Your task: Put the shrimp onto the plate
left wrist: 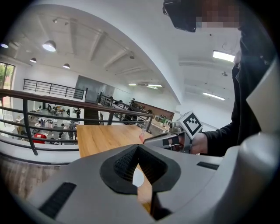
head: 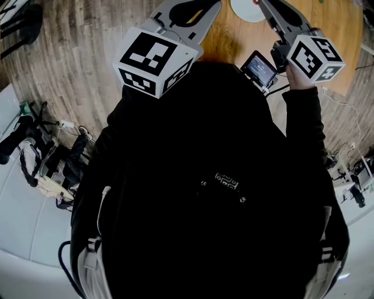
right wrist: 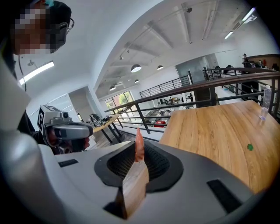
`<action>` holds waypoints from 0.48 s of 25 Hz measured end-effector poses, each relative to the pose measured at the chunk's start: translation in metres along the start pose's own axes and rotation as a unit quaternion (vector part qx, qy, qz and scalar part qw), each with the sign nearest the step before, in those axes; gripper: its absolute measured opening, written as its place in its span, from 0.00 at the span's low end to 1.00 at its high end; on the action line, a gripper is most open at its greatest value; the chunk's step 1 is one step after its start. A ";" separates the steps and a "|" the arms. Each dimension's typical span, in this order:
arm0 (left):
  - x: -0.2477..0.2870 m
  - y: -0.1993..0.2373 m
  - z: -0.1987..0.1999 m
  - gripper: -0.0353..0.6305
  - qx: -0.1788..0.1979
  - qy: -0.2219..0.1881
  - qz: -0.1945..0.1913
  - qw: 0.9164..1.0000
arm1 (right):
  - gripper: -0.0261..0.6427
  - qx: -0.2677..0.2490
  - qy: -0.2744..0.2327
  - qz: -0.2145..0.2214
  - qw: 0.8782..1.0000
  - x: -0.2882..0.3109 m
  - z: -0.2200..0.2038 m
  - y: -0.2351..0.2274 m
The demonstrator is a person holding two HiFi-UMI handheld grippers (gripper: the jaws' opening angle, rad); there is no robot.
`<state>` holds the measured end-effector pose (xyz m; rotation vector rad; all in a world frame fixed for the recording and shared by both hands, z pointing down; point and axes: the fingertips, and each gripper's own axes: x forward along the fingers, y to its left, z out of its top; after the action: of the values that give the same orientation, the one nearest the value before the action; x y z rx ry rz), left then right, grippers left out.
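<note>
Right gripper pinching the shrimp, left gripper closed on nothing, both near the plate

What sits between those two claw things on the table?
A white plate, on the wooden table, lies between the left gripper and the right gripper, which pinches the shrimp. The head view shows it.

The pink-orange shrimp stands upright, pinched in the right gripper; the white round plate lies bare on the table.
</note>
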<state>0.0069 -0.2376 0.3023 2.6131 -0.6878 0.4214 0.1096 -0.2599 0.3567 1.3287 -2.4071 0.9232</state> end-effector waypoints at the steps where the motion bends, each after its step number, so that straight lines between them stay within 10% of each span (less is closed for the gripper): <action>1: 0.000 0.001 -0.002 0.05 -0.002 0.002 0.002 1.000 | 0.15 0.002 0.003 -0.001 1.000 0.001 -0.003 -0.003; 12: -0.006 -0.001 -0.020 0.04 -0.012 0.019 0.016 1.000 | 0.15 0.010 0.022 -0.007 1.000 0.006 -0.016 -0.023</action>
<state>-0.0009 -0.2258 0.3171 2.5675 -0.7201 0.4674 0.1236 -0.2625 0.3817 1.3153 -2.3586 0.9648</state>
